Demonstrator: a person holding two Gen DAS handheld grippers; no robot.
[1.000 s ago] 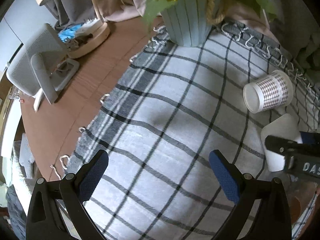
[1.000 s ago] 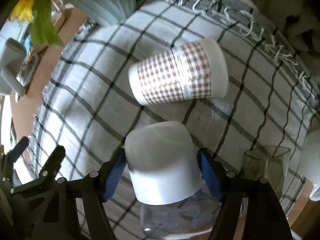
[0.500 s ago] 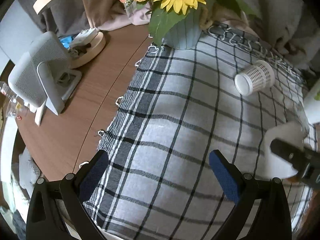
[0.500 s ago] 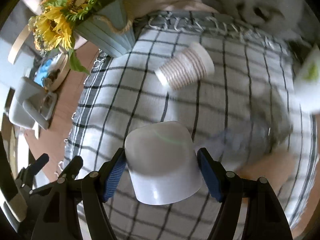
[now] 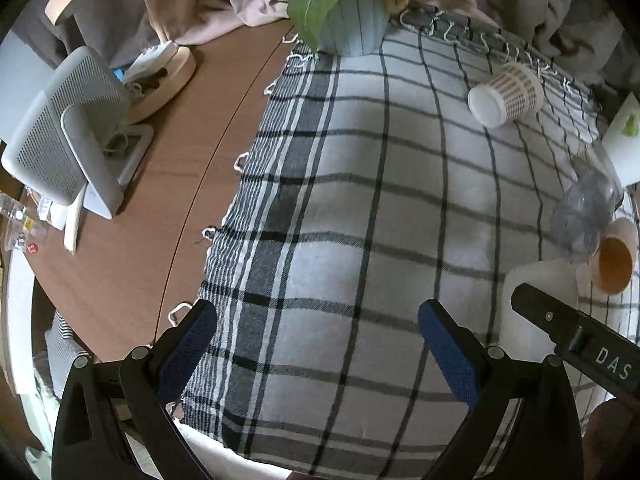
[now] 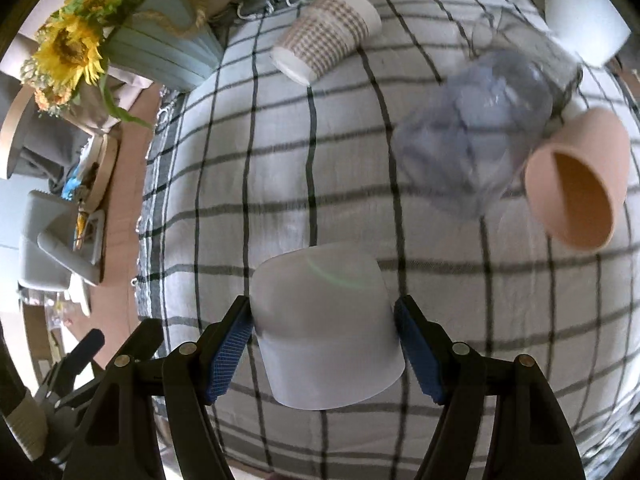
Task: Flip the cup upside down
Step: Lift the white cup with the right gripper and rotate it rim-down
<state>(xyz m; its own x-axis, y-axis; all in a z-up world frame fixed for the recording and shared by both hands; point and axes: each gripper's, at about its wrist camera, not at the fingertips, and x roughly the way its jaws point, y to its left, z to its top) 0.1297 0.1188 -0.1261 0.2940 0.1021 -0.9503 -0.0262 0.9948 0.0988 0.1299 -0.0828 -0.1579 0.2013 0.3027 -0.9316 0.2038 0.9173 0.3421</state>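
My right gripper [image 6: 324, 354] is shut on a plain white cup [image 6: 326, 326], its blue pads pressed on both sides; the cup's closed base points away from me and it hangs above the checked cloth [image 6: 320, 168]. The same white cup [image 5: 532, 308] shows at the right edge of the left wrist view, behind the right gripper's black finger. My left gripper [image 5: 316, 346] is open and empty over the cloth [image 5: 360, 200].
A patterned paper cup [image 6: 326, 38] lies on its side at the back. A clear plastic cup [image 6: 476, 128] and a peach cup [image 6: 576, 176] lie on their sides at right. A sunflower vase [image 5: 348, 12] stands at the back; a white fan [image 5: 68, 140] stands on the wooden table.
My right gripper has pulled back and risen with the white cup, bringing the clear and peach cups into view. The left gripper has shifted slightly, staying open.
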